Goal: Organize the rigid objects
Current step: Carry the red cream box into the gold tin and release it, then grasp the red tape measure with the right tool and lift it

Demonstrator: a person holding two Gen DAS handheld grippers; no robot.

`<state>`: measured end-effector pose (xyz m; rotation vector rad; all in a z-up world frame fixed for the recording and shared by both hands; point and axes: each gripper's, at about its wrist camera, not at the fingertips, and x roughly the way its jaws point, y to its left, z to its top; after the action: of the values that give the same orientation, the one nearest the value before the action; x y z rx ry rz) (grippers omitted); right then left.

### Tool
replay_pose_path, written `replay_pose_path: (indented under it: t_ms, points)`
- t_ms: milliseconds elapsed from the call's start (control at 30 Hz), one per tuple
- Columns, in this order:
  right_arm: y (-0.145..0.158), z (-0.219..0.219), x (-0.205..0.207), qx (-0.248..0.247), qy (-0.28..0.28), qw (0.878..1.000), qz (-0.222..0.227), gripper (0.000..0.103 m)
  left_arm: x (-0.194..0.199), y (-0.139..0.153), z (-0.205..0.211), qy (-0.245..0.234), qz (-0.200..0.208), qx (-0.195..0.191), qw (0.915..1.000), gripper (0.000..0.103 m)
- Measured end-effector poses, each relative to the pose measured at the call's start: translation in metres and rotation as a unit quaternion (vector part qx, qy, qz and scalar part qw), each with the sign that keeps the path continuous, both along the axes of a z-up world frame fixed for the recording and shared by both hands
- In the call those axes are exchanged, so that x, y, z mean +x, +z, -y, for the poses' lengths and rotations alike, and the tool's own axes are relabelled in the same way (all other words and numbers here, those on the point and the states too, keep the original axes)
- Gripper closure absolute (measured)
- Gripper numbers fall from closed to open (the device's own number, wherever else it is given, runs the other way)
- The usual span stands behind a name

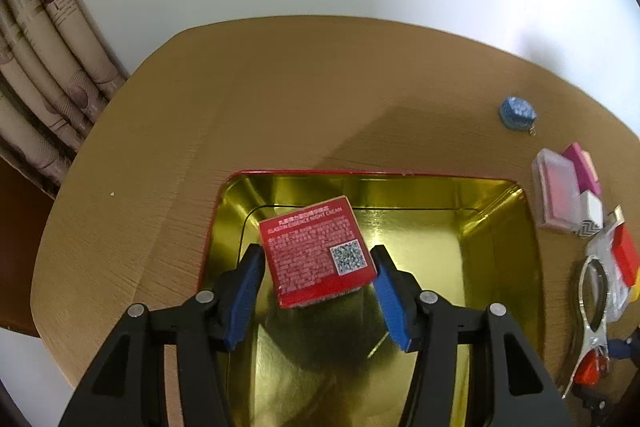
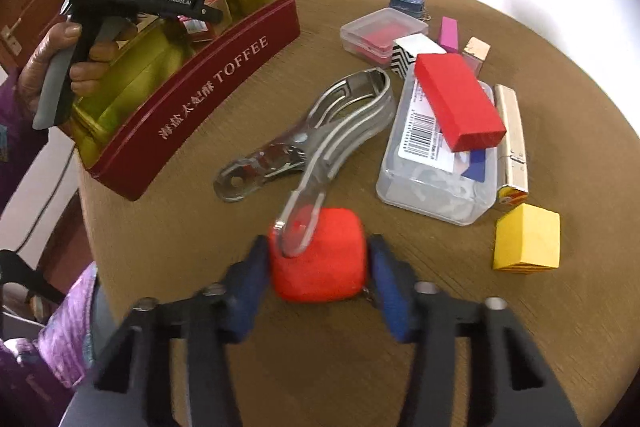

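Observation:
My left gripper [image 1: 318, 283] hangs over the open red toffee tin [image 1: 500, 227] with its gold inside. Its blue pads stand on either side of a red night cream box [image 1: 316, 251]; the box sits tilted and I cannot tell if the pads press it. In the right wrist view the tin [image 2: 208, 83] stands at the left with the left gripper above it. My right gripper [image 2: 318, 267] has its pads against both sides of a red rounded case [image 2: 320, 255] on the table. A metal clip's handle [image 2: 300, 231] lies over the case's top.
Right of the tin lie a metal clip [image 2: 320, 131], a clear plastic box [image 2: 436, 155] with a red block [image 2: 456, 103] on it, a yellow cube [image 2: 526, 239], a clear pink-filled case [image 2: 380, 35], a blue round case [image 2: 406, 1], and small boxes. The round table's edge curves close behind.

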<state>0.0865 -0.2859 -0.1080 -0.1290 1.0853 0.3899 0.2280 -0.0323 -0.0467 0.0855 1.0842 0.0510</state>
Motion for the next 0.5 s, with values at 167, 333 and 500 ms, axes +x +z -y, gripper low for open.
replay_pose_path:
  t_ms: [167, 333, 500]
  points:
    - [0.000, -0.005, -0.001, -0.014, 0.008, 1.000, 0.001, 0.058, -0.021, 0.024, -0.005, 0.011, 0.028, -0.026, 0.9992, 0.047]
    - [0.000, -0.005, -0.015, -0.015, 0.005, 1.000, -0.002, 0.058, -0.053, 0.056, -0.001, 0.000, 0.057, -0.052, 0.9970, 0.047]
    - [0.003, 0.006, -0.041, 0.017, -0.014, 1.000, -0.020, 0.058, -0.082, 0.078, -0.004, 0.002, 0.073, -0.075, 0.9945, 0.047]
